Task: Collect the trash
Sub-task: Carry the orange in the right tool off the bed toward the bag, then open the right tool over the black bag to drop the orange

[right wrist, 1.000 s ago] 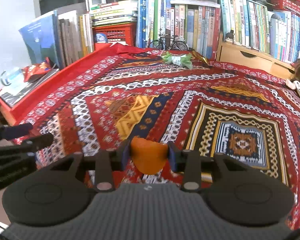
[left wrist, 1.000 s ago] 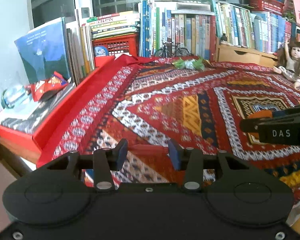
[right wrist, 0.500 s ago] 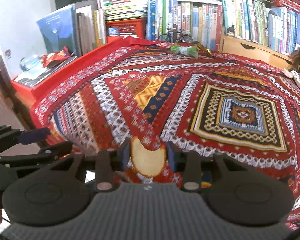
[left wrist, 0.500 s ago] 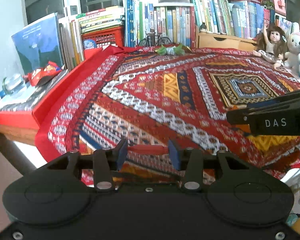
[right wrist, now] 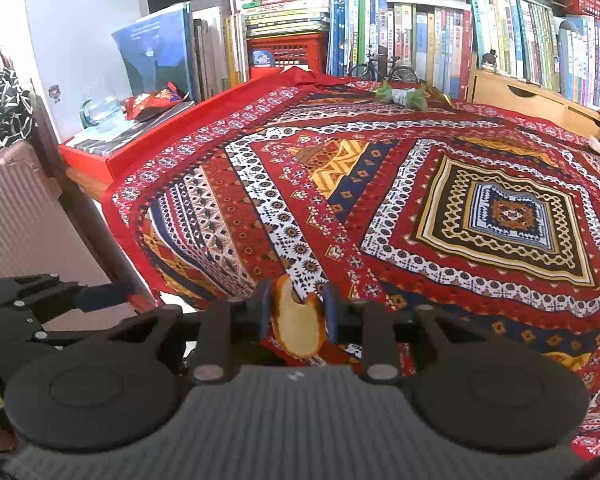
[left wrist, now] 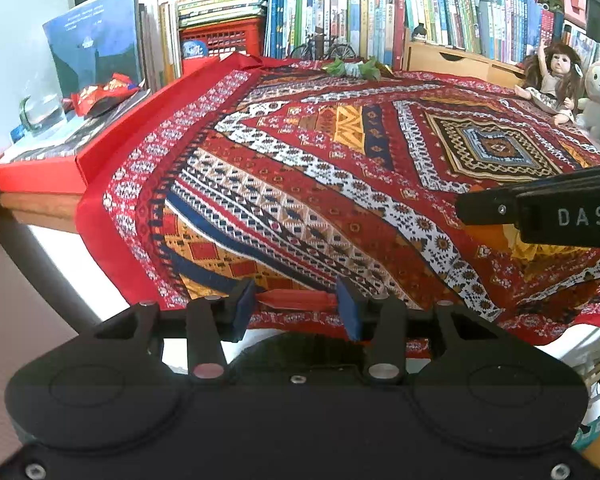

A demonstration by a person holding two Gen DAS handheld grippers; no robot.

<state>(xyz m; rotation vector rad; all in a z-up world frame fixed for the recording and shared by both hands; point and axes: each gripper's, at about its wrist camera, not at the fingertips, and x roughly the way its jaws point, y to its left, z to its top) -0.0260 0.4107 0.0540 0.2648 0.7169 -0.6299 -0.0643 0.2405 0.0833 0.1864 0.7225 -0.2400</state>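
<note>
A red wrapper point(left wrist: 296, 300) is clamped in the left gripper point(left wrist: 296, 310); an orange peel point(right wrist: 298, 326) is pinched in the right gripper point(right wrist: 296, 316). Both are held off the table edge. A green wrapper point(right wrist: 404, 95) is left at the cloth's point(right wrist: 380, 200) far edge.

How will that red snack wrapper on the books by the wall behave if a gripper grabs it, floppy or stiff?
Probably floppy and light: the red snack wrapper lies crumpled, with creased, shiny folds. That glossy film may be slippery, so a pinch on a fold seems safer than on a flat face. It rests on flat books beside a glass jar, so a push would likely slide it, not roll it.
</note>
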